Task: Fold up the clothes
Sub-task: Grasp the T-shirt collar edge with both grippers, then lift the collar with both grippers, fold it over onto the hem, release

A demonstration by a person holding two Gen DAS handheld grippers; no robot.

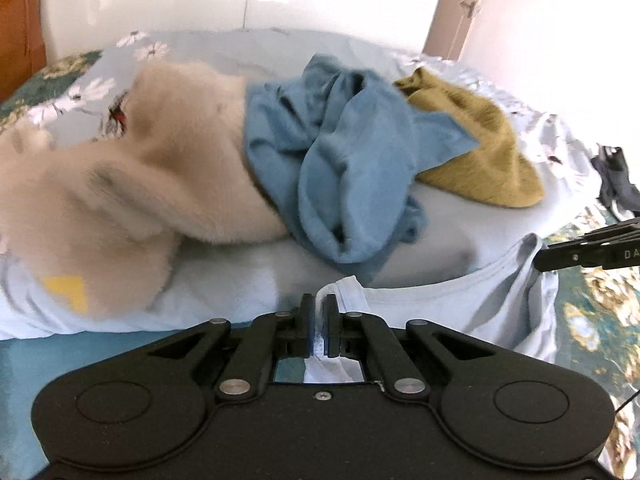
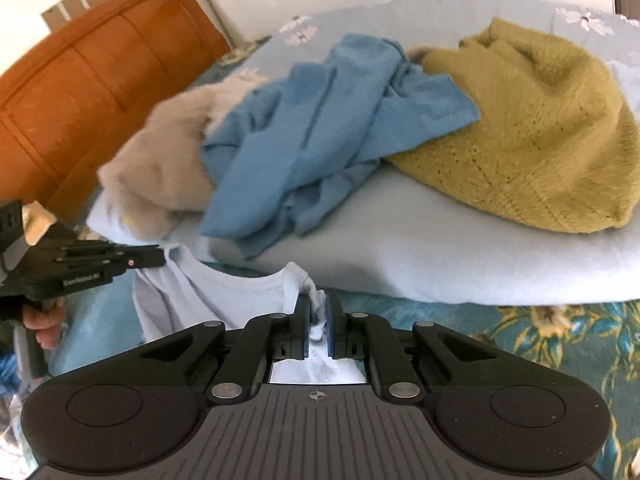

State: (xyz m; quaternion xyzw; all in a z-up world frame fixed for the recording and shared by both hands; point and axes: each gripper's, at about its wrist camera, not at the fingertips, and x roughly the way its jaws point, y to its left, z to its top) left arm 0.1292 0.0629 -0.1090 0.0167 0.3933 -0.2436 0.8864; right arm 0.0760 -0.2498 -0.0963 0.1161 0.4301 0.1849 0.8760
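On the bed (image 2: pixel 520 344), left tongs (image 1: pixel 319 322) and right tongs (image 2: pixel 317 322) each clamp the pale blue cotton T-shirt (image 2: pixel 248 296) beside 3 crumpled sweaters.

Beige fluffy garment (image 1: pixel 132 168) motion-blurred; dark item (image 1: pixel 614 178) cut by edge, possibly clothing.

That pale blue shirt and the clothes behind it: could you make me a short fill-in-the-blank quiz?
1. Both claws, left and right, are shut on the pale ____ shirt.
2. The knitted sweater is mustard ____.
3. The blue garment lies between the sweater and a fluffy ____ one.

Missing: blue; yellow; beige
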